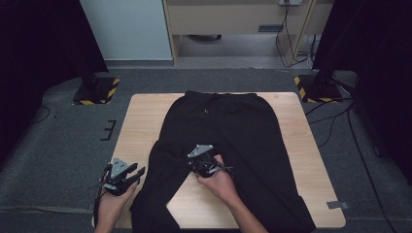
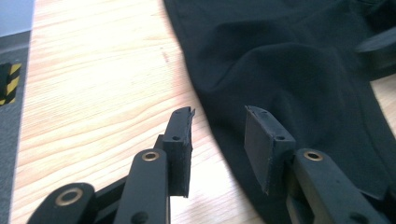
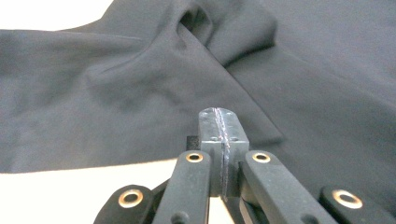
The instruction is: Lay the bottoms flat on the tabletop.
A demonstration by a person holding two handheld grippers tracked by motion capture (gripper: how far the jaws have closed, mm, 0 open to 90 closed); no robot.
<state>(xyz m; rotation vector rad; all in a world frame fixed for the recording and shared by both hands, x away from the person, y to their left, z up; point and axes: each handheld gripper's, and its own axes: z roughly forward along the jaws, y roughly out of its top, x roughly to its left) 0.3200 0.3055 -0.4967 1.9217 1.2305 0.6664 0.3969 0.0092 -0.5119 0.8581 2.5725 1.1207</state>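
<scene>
— What lies on the desk (image 1: 141,126)?

— A pair of black trousers (image 1: 228,141), spread flat, waistband toward the top of the frame and legs running down to the bottom edge.

— Are both legs straight?

— The right-hand leg lies straight down to the lower right. The left-hand leg angles toward the lower left, leaving a wedge of bare wood between them at bottom centre.

— Any creases?

— Soft folds near the crotch, mid-frame; the fabric is plain and matte.

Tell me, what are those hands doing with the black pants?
A person is working on black pants spread flat on a wooden table. The right gripper is shut, its tip at the crotch; nothing shows between its pads. The left gripper is open beside the left leg, not touching it.
</scene>
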